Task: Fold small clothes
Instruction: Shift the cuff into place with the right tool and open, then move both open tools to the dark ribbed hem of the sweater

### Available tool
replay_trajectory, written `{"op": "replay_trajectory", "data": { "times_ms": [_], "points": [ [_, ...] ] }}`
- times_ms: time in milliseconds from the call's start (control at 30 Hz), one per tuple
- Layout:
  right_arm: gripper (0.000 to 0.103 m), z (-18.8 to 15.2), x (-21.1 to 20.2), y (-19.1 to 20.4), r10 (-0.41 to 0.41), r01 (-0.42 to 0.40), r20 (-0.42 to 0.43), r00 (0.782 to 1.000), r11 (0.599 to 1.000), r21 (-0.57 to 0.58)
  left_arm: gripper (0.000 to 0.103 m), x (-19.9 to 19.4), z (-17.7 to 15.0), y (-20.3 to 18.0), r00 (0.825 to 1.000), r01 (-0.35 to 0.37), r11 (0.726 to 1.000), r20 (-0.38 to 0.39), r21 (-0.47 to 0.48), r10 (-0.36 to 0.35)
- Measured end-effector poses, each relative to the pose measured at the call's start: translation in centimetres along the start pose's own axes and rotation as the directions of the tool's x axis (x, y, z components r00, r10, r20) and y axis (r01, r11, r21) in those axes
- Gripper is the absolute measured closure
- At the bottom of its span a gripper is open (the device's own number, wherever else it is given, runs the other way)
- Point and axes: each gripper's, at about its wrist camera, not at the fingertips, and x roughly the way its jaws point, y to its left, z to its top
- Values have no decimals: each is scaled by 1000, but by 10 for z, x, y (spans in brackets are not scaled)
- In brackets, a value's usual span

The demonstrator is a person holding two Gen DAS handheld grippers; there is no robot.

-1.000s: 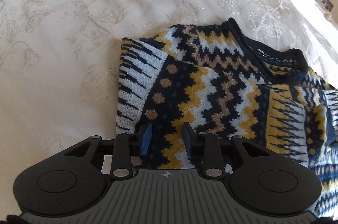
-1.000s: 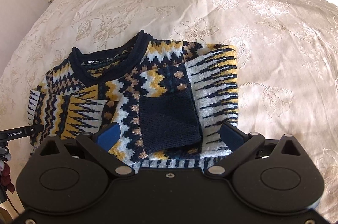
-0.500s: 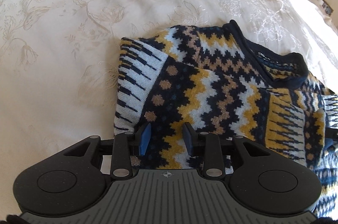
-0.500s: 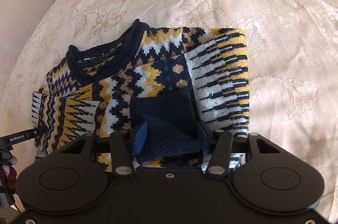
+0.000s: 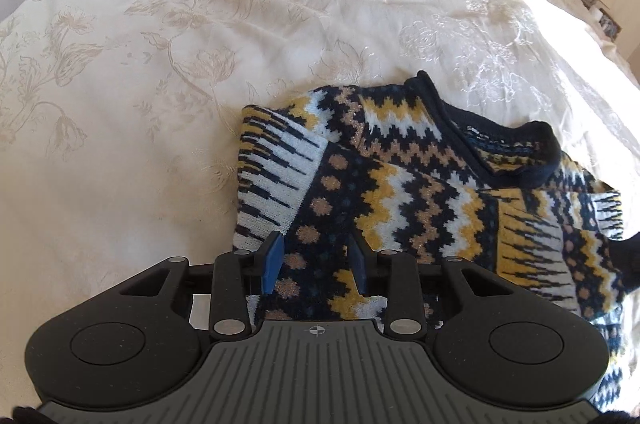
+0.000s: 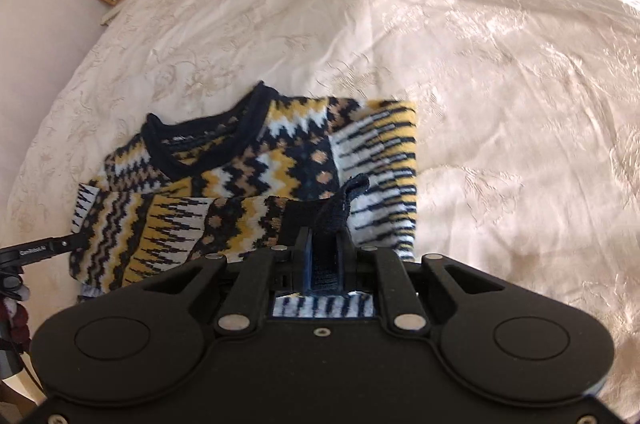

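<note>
Patterned knit sweater [image 5: 404,191], navy, yellow and white, lies partly folded. Navy cuff [image 6: 326,224] raised at 6 o'clock; collar at 10 o'clock.

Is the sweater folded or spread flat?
Partly folded: the sweater has both sleeves laid across its front, and the right gripper pinches one navy cuff.

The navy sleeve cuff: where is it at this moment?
In the right wrist view, the navy cuff stands pinched between the right gripper fingers, lifted off the sweater near its bottom right corner, on the bedspread.
</note>
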Motion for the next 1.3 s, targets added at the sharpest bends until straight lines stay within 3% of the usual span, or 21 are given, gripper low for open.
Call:
{"op": "replay_trajectory", "data": {
  "times_ms": [267, 400, 500, 533, 600, 633, 667, 767, 833, 1000, 1300],
  "points": [
    [79, -13, 25, -2, -59, 60, -85, 995, 998, 9, 69, 15, -7, 8, 999, -21, 1000, -34, 19, 21],
    [79, -14, 22, -2, -80, 83, -94, 992, 996, 31, 69, 16, -7, 6, 999, -29, 999, -40, 36, 31],
    [73, -14, 17, 1, -95, 99, -87, 992, 995, 32, 69, 16, -7, 5, 999, -28, 999, -39, 36, 29],
    [67, -15, 16, 1, -100, 104, -84, 991, 994, 34, 69, 14, -7, 5, 999, -25, 999, -38, 36, 26],
    [43, -18, 12, 2, -109, 113, -78, 991, 993, 45, 69, 10, -7, 6, 999, -17, 999, -37, 29, 18],
    [17, -19, 10, 2, -122, 125, -73, 990, 991, 49, 68, 6, -9, 7, 999, -10, 1000, -33, 23, 10],
    [10, -22, 5, 1, -123, 127, -61, 990, 990, 56, 68, 1, -10, 7, 1000, -5, 1000, -29, 20, 5],
    [11, -29, -6, -4, -111, 114, -46, 993, 990, 87, 62, -13, -18, 9, 999, 20, 1000, -26, 5, -19],
    [11, -35, -15, -5, -111, 113, -35, 993, 989, 90, 51, -22, -26, 13, 998, 51, 999, -30, -18, -52],
    [1, -54, -33, -10, -82, 84, -25, 996, 992, 99, 34, -44, -55, 17, 994, 97, 993, -33, -62, -99],
    [1, -90, -49, -10, -22, 25, -48, 999, 998, 54, 25, -81, -109, 19, 996, 84, 990, -31, -114, -88]
  ]
}}
